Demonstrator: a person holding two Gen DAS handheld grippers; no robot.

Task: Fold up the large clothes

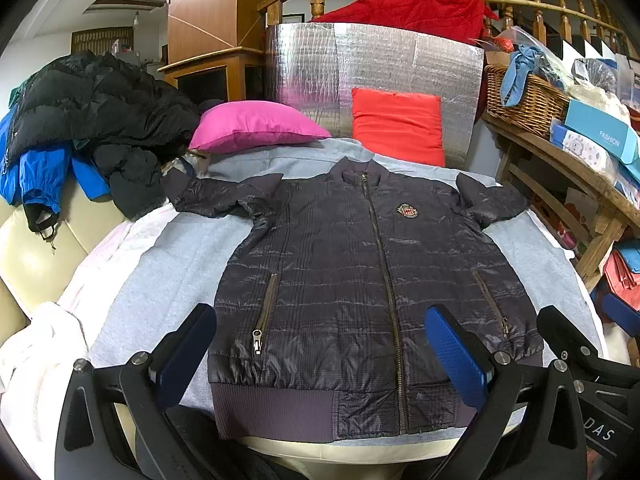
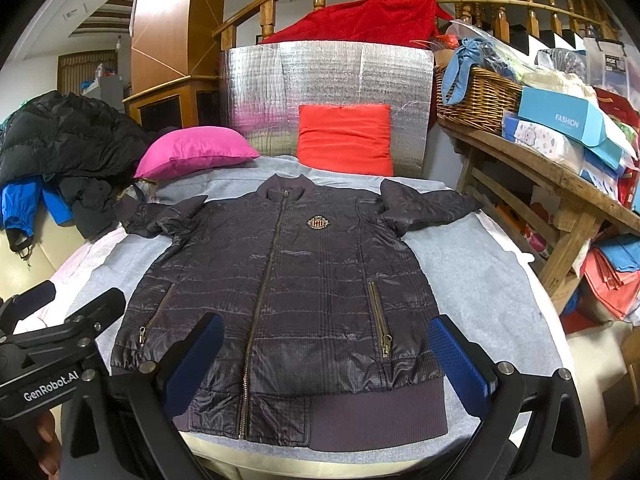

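A dark purple quilted jacket [image 1: 360, 280] lies flat, front up and zipped, on a grey cloth [image 1: 160, 264]. Its sleeves are bunched at the shoulders and its ribbed hem faces me. It also shows in the right wrist view [image 2: 296, 292]. My left gripper [image 1: 324, 356] is open and empty, held above the hem on the jacket's left half. My right gripper [image 2: 328, 364] is open and empty above the hem on the right half. The right gripper's body shows at the right edge of the left view [image 1: 592, 360], and the left gripper's body at the left edge of the right view [image 2: 60, 340].
A pink pillow [image 1: 256, 124] and a red pillow [image 1: 400, 128] lie behind the jacket against a silver foil panel [image 1: 372, 64]. A pile of black and blue coats [image 1: 80, 120] sits at the left. A wooden shelf [image 1: 560, 160] with a wicker basket [image 1: 524, 100] and boxes stands at the right.
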